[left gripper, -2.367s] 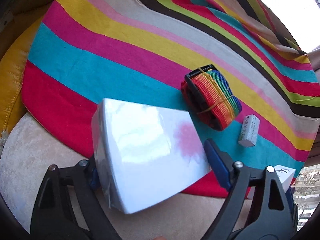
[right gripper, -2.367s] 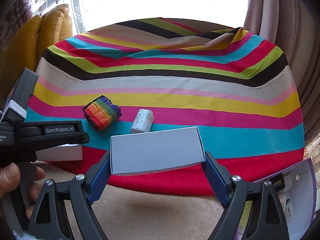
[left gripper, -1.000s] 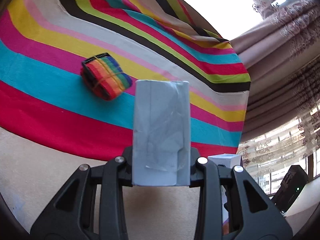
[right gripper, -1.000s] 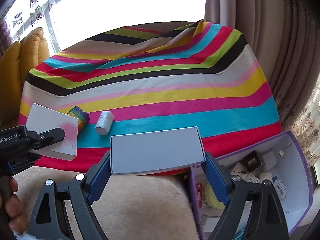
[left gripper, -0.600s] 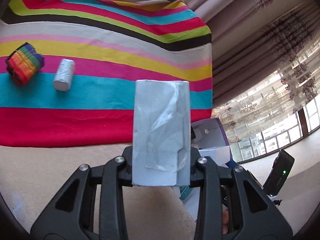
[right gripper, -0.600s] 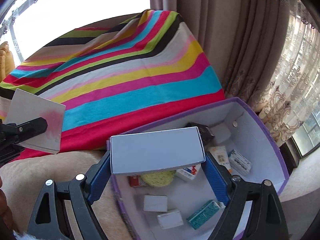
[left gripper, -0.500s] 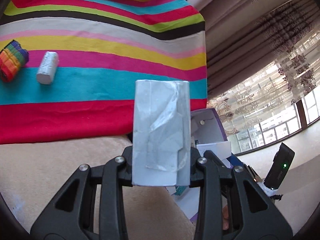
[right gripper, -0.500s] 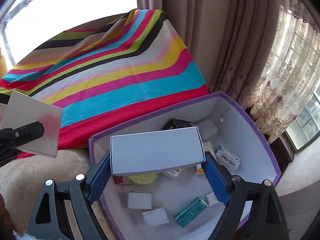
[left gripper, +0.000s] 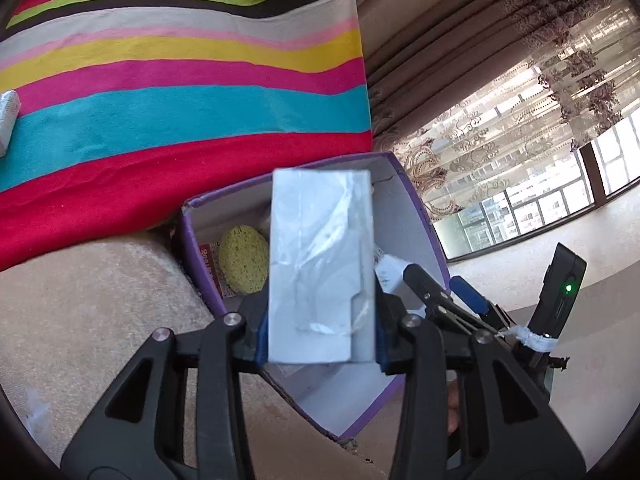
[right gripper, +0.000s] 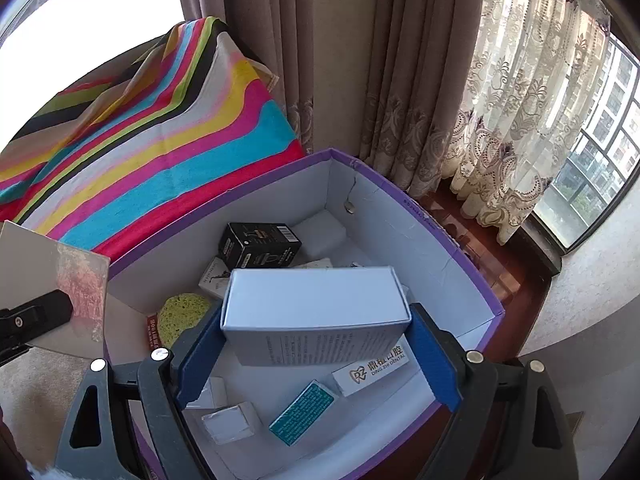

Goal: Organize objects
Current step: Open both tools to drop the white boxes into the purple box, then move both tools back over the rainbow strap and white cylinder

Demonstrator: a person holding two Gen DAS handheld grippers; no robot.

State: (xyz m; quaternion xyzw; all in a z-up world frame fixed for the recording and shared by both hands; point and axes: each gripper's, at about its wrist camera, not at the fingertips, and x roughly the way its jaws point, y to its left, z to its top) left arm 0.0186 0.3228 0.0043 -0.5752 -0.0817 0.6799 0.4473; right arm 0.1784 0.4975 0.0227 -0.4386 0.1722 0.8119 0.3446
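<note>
My left gripper (left gripper: 320,330) is shut on a white plastic-wrapped box (left gripper: 322,264), held edge-on above the near left corner of the purple storage box (left gripper: 416,216). That held box also shows at the left of the right wrist view (right gripper: 52,276). My right gripper (right gripper: 316,344) is shut on a pale blue-white carton (right gripper: 316,312), tilted down over the inside of the purple storage box (right gripper: 444,236). In the storage box lie a black box (right gripper: 260,244), a yellow sponge (right gripper: 182,314), a teal packet (right gripper: 302,408) and several small white boxes.
The striped cloth (left gripper: 180,80) covers the sofa behind and left of the storage box, with a small white packet (left gripper: 6,120) on it at the far left. Beige sofa cushion (left gripper: 88,300) is below. Curtains (right gripper: 400,80) and a window stand to the right.
Both grippers have swung right from the striped cloth to over the purple box, each still holding its box. The right gripper's carton has tipped downward into the box.
</note>
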